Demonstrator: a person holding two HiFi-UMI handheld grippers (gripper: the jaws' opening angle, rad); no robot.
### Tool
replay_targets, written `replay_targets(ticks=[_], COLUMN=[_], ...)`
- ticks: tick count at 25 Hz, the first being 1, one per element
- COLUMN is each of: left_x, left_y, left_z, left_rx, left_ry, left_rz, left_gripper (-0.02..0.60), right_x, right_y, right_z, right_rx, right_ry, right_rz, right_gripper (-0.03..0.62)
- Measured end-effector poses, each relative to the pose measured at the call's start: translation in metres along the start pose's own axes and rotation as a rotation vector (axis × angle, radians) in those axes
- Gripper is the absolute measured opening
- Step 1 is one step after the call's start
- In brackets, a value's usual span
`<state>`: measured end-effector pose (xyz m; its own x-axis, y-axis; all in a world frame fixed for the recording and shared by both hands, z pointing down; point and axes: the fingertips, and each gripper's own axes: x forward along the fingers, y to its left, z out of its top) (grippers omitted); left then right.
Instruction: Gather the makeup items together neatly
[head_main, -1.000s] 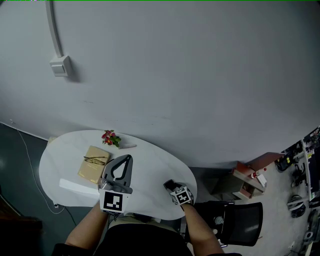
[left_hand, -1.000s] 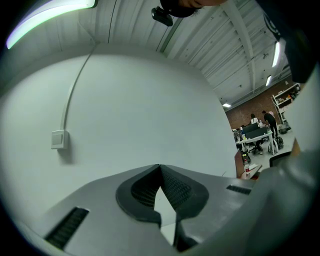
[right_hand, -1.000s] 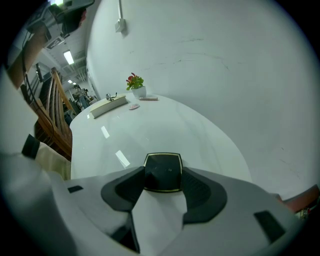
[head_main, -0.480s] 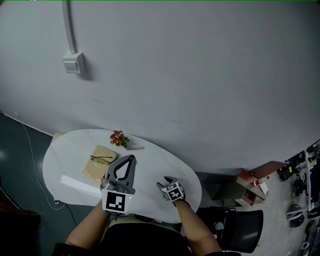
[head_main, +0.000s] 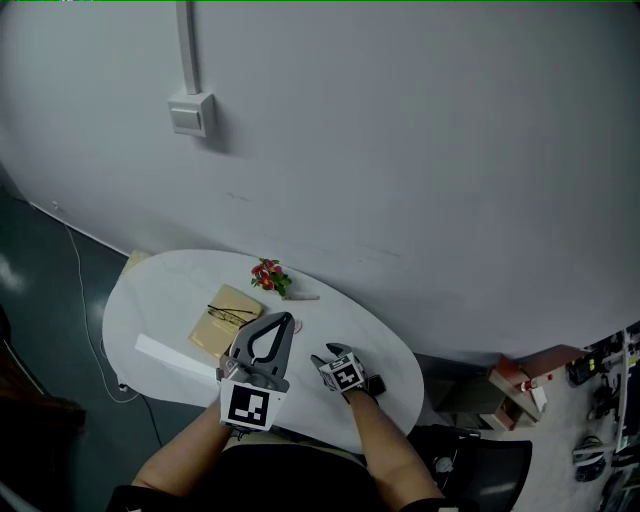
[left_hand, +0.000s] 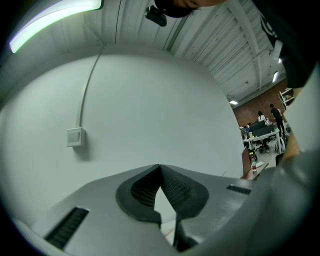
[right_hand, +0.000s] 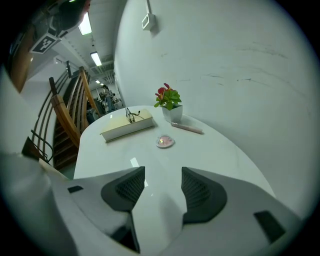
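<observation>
Right claw (right_hand: 162, 174) spread, empty, aimed at pink compact (right_hand: 165, 142) on table (right_hand: 225, 155); pink tube (right_hand: 187, 128) beside flowerpot (right_hand: 172, 112). Left claw (left_hand: 160, 167) pressed together, empty. Compact likely light, slippery, flat: pinch across rim; tube may roll.

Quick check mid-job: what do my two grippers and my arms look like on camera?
The left gripper and right gripper are grey, two-jawed, with dark ribbed pads. From the head view the left one's jaws frame a teardrop-shaped opening. Each carries a white cube with black square markers; the right one's looks smaller. No cables show. The forearms are bare, with no sleeves in view.
</observation>
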<state>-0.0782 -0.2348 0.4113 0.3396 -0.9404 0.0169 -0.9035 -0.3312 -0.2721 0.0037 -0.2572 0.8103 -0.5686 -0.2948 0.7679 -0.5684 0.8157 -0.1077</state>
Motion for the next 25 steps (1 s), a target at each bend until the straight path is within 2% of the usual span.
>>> replay_targets(ticks=[19,25], left_x=[0.005,0.008], left_y=[0.023,0.029], left_z=[-0.020,-0.021], left_rx=[0.014,0.028], left_ry=[0.045,0.049], left_rz=[0.054,0.060], left_gripper=[0.017,0.017], right_x=[0.068,0.082], right_y=[0.003,0.004], right_z=[0.041,0.056], right_rx=[-0.118,-0.119], right_ry=[0.053,0.082], right_rz=[0.063,0.057], right_gripper=[0.227,0.229])
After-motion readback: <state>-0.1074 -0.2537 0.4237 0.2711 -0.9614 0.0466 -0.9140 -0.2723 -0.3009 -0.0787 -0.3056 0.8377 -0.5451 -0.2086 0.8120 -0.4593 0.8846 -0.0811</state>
